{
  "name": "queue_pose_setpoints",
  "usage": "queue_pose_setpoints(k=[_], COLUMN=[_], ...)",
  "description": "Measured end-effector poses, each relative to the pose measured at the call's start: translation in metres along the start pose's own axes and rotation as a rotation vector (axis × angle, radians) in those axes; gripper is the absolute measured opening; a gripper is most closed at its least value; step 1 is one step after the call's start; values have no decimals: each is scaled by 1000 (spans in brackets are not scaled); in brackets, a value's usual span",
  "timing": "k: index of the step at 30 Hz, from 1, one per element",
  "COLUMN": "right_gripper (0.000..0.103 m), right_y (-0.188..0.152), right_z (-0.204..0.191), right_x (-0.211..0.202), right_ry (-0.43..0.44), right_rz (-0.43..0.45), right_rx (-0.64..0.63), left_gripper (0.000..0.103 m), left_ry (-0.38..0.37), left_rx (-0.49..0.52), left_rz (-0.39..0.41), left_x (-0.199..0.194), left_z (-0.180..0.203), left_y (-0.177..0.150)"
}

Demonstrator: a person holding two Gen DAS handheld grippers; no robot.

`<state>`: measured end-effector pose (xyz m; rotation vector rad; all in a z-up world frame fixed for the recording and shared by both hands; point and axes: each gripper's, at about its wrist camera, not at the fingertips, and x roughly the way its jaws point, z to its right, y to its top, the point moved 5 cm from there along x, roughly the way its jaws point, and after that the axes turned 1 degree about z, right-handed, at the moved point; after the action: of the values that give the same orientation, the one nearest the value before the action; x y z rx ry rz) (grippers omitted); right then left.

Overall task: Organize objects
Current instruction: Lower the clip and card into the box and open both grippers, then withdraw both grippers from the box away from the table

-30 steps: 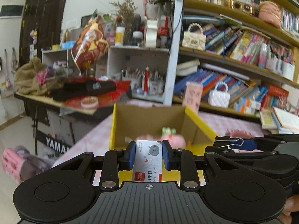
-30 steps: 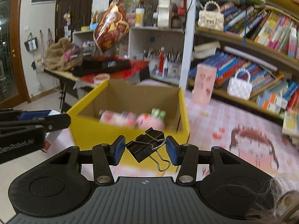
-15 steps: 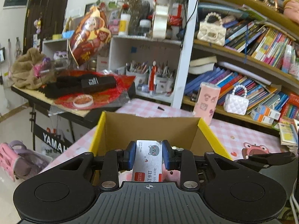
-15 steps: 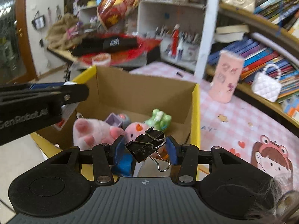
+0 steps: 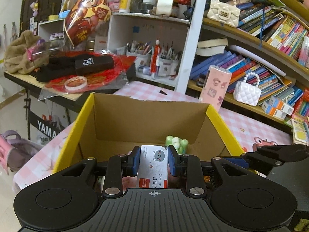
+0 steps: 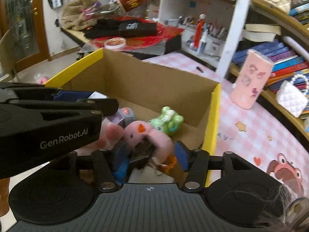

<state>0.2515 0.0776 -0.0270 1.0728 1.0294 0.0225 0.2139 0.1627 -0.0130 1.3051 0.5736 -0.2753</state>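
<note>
Both grippers have swung in over the cardboard box (image 5: 146, 116) since a second ago, when they hung short of its yellow near rim, and now they point down into it. Largest around is the crowded bookshelf (image 5: 260, 44) on the far right, then the side table (image 5: 63, 94) at far left, heaped with a red cloth and black cases. On the pink checked tabletop (image 6: 251, 135) stands a pink case (image 6: 251, 79), upright just right of the box's far corner. Inside the box a pink plush toy (image 6: 143, 135) lies near the middle with a green toy (image 6: 168, 119) just beyond it, crowding the floor under the tools. The left gripper (image 5: 153, 160) is clamped on a small white staple box (image 5: 152, 166), holding it upright above the box interior; in the right wrist view its black body blocks the box's left side. The right gripper (image 6: 149, 156) has just been opening, its blue pads standing apart, and the black binder clip (image 6: 143, 158) shows as a dark blur between them, just over the plush; I can't tell if a pad touches it.
</note>
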Motion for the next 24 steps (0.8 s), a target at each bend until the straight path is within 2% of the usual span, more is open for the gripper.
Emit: queue_pose_setpoints(k=[2, 7, 8, 9, 11, 12, 19, 24], right_gripper=[58, 58, 56, 57, 58, 59, 59, 63], right_y=[-3, -13, -14, -16, -19, -20, -34, -59], right_z=[2, 4, 3, 3, 5, 6, 9, 8], right_x=[-11, -43, -49, -55, -67, -72, -111, -135], right_ry=[-20, -62, -72, -96, -140, -144, -276, -395], right_rz=[28, 118, 129, 141, 169, 181, 253, 244], right_rx=[19, 29, 28, 24, 29, 43, 163, 314], left_gripper=[28, 31, 37, 53, 74, 78, 85, 92], left_ry=[-6, -6, -1, 9, 22, 9, -40, -69], left_rx=[13, 41, 41, 31, 15, 7, 9, 79], left_rz=[0, -52, -65, -67, -54, -33, 79, 141], left_x=[1, 15, 17, 17, 12, 6, -47, -92], left_z=[1, 6, 6, 5, 2, 1, 2, 10], left_y=[-1, -7, -8, -9, -9, -9, -6, -16])
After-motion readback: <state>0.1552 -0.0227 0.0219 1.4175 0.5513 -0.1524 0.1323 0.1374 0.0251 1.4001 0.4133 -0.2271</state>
